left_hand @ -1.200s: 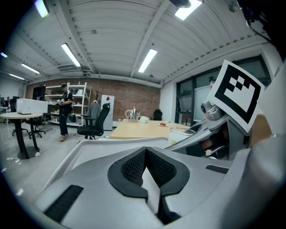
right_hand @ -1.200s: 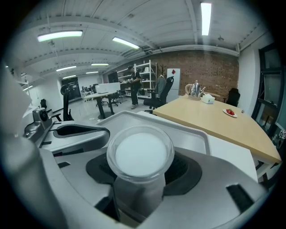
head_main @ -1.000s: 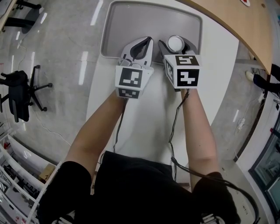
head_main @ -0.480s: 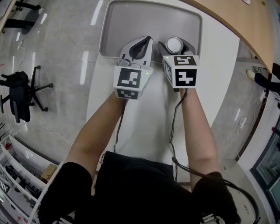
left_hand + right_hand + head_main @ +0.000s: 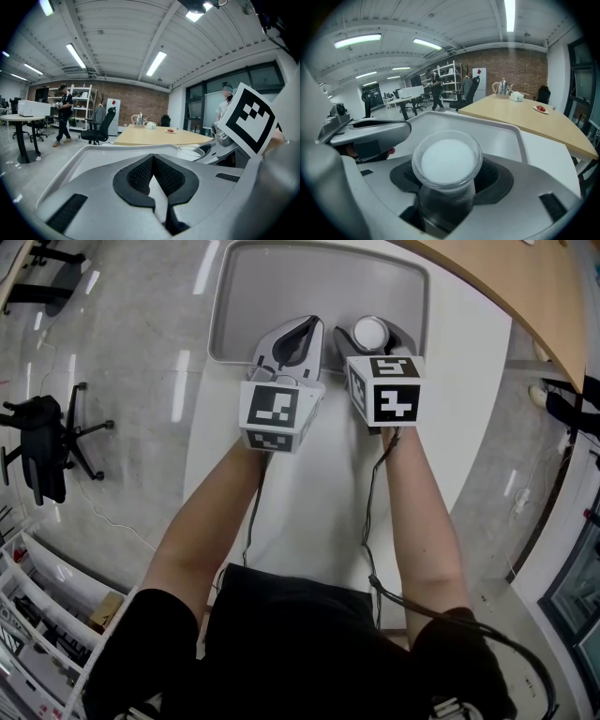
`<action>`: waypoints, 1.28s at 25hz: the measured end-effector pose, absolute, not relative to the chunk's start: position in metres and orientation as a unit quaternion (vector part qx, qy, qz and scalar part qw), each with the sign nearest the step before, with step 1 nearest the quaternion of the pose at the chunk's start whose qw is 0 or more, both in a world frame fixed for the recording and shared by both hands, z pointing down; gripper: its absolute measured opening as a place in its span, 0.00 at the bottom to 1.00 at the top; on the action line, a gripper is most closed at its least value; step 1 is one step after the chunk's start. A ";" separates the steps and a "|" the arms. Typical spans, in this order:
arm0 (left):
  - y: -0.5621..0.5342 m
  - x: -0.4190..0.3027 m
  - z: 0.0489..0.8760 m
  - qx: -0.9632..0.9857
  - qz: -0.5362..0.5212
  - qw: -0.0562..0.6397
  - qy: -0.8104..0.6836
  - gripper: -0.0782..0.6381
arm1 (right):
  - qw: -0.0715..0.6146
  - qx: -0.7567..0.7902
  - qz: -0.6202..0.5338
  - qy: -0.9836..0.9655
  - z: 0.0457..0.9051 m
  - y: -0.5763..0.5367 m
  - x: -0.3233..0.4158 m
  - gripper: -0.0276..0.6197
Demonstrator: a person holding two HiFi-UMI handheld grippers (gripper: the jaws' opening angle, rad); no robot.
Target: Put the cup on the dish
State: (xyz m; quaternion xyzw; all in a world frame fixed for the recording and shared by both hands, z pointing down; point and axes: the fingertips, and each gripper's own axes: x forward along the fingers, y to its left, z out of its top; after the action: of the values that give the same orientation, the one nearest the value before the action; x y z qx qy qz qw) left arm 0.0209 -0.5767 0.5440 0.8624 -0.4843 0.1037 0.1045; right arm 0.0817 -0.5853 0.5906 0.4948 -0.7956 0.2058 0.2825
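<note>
A clear glass cup (image 5: 372, 332) with a white inside stands upright between the jaws of my right gripper (image 5: 374, 339), which is shut on it. The cup (image 5: 446, 161) fills the middle of the right gripper view, held low on its body. It hangs over the near right part of the grey tray (image 5: 281, 282), whose rim (image 5: 506, 129) lies just beyond. My left gripper (image 5: 302, 334) is beside it on the left, shut with nothing between its pads (image 5: 140, 176). From the left gripper view the cup's rim (image 5: 190, 151) shows at the right.
The tray sits at the far end of a white table (image 5: 309, 493). A curved wooden table (image 5: 525, 296) runs along the far right. An office chair (image 5: 42, 442) stands on the floor to the left. People move among shelves (image 5: 445, 77) far off.
Both grippers have edged slightly forward over the tray's near edge, the right one carrying the cup with it. Their grips are unchanged.
</note>
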 end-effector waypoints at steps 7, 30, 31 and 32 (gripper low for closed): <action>-0.576 0.020 0.544 0.861 0.107 0.104 -0.485 0.12 | 0.269 0.496 0.197 -0.802 0.587 -0.584 0.082 0.41; -0.555 0.023 0.470 0.867 0.070 0.074 -0.487 0.12 | 0.215 0.523 0.140 -0.813 0.502 -0.570 0.090 0.41; -0.552 0.022 0.465 0.868 0.070 0.072 -0.487 0.12 | 0.213 0.524 0.136 -0.813 0.497 -0.568 0.090 0.41; -0.549 0.022 0.460 0.868 0.068 0.071 -0.487 0.12 | 0.210 0.525 0.134 -0.814 0.492 -0.566 0.089 0.41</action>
State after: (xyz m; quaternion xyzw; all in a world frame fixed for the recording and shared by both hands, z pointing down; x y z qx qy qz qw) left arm 0.0217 -0.5494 0.4602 0.8678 -0.4870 0.0685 0.0712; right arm 0.0893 -0.5659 0.4920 0.5248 -0.8141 0.1341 0.2096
